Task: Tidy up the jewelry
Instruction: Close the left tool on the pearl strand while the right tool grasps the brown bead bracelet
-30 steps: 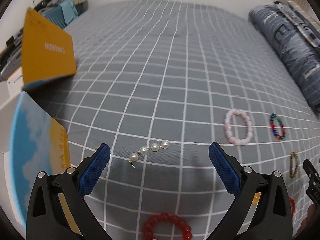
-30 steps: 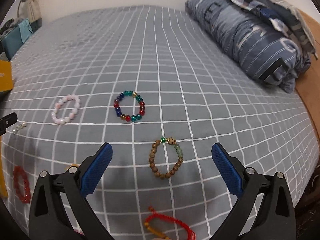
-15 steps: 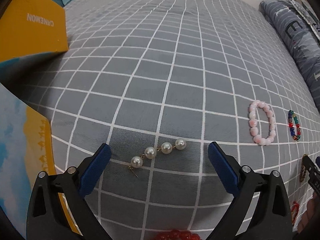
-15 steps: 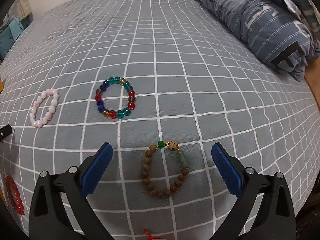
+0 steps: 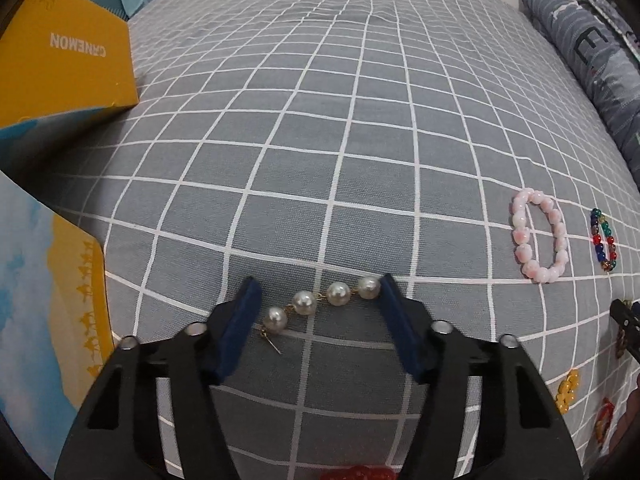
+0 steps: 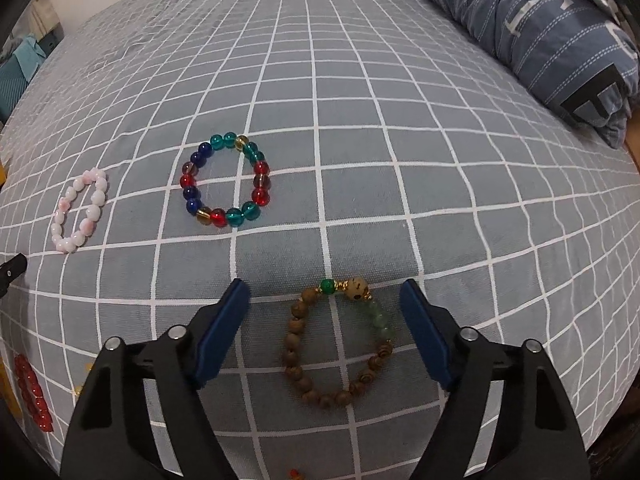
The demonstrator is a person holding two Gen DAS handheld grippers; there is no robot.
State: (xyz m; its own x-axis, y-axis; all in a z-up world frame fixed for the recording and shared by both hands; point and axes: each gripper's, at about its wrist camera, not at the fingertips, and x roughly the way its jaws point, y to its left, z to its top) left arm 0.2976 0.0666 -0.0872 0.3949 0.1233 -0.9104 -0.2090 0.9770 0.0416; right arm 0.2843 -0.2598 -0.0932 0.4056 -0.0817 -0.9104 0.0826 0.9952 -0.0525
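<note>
A pearl drop earring (image 5: 320, 300) lies on the grey checked bedsheet (image 5: 320, 120). My left gripper (image 5: 318, 292) is open, low over it, with one blue pad (image 5: 248, 300) at each end of the pearl string. A brown wooden bead bracelet (image 6: 340, 344) lies between the open jaws of my right gripper (image 6: 324, 300), which is down near the sheet. A multicoloured glass bracelet (image 6: 226, 180) and a pink bracelet (image 6: 80, 210) lie beyond it. A red bracelet (image 6: 34, 398) lies at the left edge.
An open yellow and blue box (image 5: 52, 280) stands at the left, its lid (image 5: 68, 60) raised. A folded blue quilt (image 6: 540, 32) lies at the right. A small yellow piece (image 5: 568, 396) and red items lie at the sheet's near edge.
Both grippers have dropped closer to the sheet and their jaws have narrowed. The left now brackets the pearl earring, the right brackets the wooden bracelet.
</note>
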